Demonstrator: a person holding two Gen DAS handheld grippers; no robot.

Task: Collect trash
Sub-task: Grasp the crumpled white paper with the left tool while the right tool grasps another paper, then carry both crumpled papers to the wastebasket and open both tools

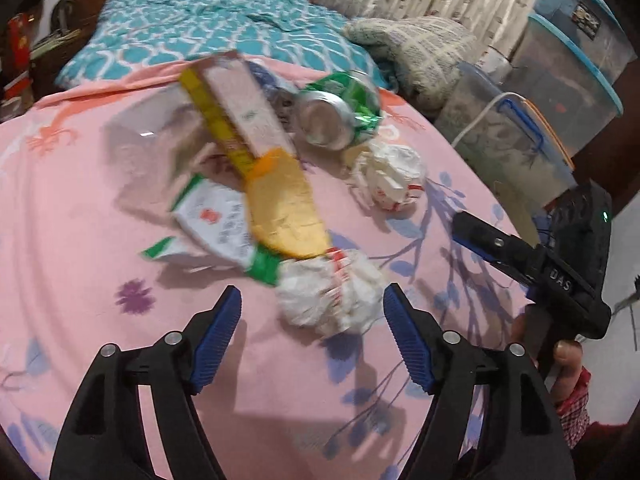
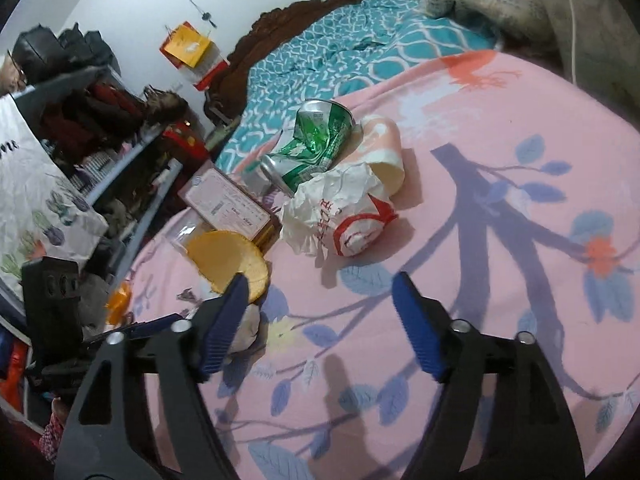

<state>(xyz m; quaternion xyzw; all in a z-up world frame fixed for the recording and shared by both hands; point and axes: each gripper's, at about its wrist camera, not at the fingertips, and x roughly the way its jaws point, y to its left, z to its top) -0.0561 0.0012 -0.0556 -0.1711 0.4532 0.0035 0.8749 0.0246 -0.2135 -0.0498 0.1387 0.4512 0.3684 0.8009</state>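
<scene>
Trash lies on a pink floral sheet point(image 1: 80, 208). A crumpled white paper ball point(image 1: 332, 296) lies just ahead of my open, empty left gripper point(image 1: 312, 312). Behind it are a yellow paper piece point(image 1: 280, 208), a green-and-white wrapper point(image 1: 208, 216), a pink box point(image 1: 244, 100), a crushed green can point(image 1: 340, 108) and a second crumpled paper point(image 1: 392, 172). In the right wrist view my right gripper point(image 2: 320, 300) is open and empty above the sheet point(image 2: 500, 320), short of the crumpled paper point(image 2: 340, 216), the can point(image 2: 316, 148), a paper cup point(image 2: 384, 148) and the yellow piece point(image 2: 228, 256).
A teal patterned blanket point(image 1: 200, 20) and a knitted pillow point(image 1: 416, 48) lie beyond the trash. Plastic storage bins point(image 1: 560, 100) stand at the right. Cluttered shelves point(image 2: 100, 140) stand left of the bed. The right gripper shows in the left wrist view point(image 1: 540, 264).
</scene>
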